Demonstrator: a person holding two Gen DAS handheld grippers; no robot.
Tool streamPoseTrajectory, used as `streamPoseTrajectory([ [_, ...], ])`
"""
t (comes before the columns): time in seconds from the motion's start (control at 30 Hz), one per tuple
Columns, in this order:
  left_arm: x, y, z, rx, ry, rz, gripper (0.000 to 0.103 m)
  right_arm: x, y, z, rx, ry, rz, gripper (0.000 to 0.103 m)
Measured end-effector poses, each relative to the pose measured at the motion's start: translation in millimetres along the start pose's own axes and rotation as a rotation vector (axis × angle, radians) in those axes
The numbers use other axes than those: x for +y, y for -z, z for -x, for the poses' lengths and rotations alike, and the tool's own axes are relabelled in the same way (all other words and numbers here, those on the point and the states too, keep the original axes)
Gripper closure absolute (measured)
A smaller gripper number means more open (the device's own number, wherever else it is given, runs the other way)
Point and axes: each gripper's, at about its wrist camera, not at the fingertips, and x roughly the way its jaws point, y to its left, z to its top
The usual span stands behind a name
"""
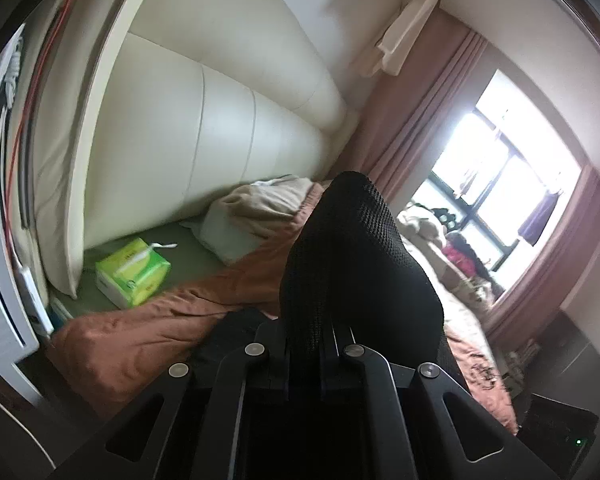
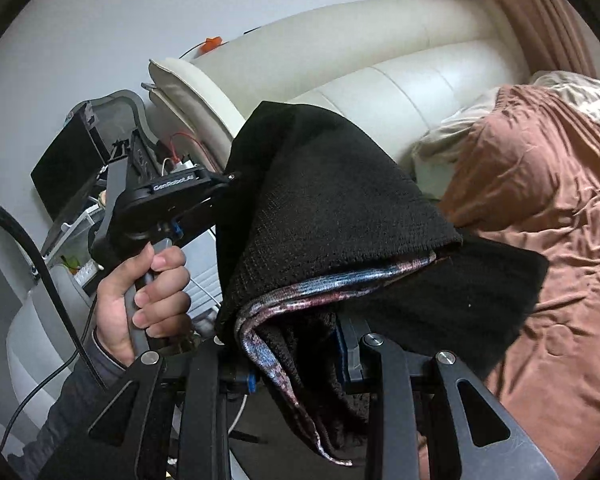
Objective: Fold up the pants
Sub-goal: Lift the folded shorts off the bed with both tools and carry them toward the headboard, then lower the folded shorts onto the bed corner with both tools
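Observation:
The black knit pants (image 1: 356,264) rise as a tall fold straight out of my left gripper (image 1: 305,340), which is shut on them, held above the bed. In the right wrist view the pants (image 2: 324,204) drape in a thick fold over my right gripper (image 2: 304,344), showing a pink-and-blue patterned inner edge (image 2: 300,292). The cloth covers the right fingertips, and the jaws are closed in on it. The left gripper's body (image 2: 168,196), held by a hand (image 2: 140,300), shows at the pants' left edge.
A brown quilt (image 2: 540,200) covers the bed (image 1: 132,328). A cream padded headboard (image 1: 220,128) stands behind it. A green tissue pack (image 1: 134,272) and a crumpled pillow (image 1: 252,216) lie near the headboard. A window with pink curtains (image 1: 480,200) is at the right.

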Motion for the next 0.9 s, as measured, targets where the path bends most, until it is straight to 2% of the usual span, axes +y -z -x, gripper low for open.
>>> streamPoseTrajectory([
  [0.2, 14.1, -0.2, -45.8, 0.061, -0.053, -0.019, 0.094, -30.0, 1.4, -32.1, 0.019, -0.008, -0.048, 0.078],
  [0.4, 23.9, 9.8, -104.2, 0.113, -0.058, -0.026, 0.094, -77.2, -1.8, -64.1, 0.046, 0.015, -0.108, 0.078],
  [0.57, 22.7, 8.4, -147.7, 0.156, -0.079, -0.049, 0.094, -109.4, -11.6, -80.6, 0.048, 0.016, -0.147, 0.078],
  [0.8, 11.2, 6.3, -198.4, 0.205, -0.105, -0.092, 0.094, -143.1, -14.9, -83.8, 0.022, 0.012, -0.181, 0.078],
  [0.9, 14.0, 17.4, -233.3, 0.287, -0.152, -0.121, 0.092, -160.2, -10.4, -89.8, 0.052, 0.023, -0.206, 0.078],
])
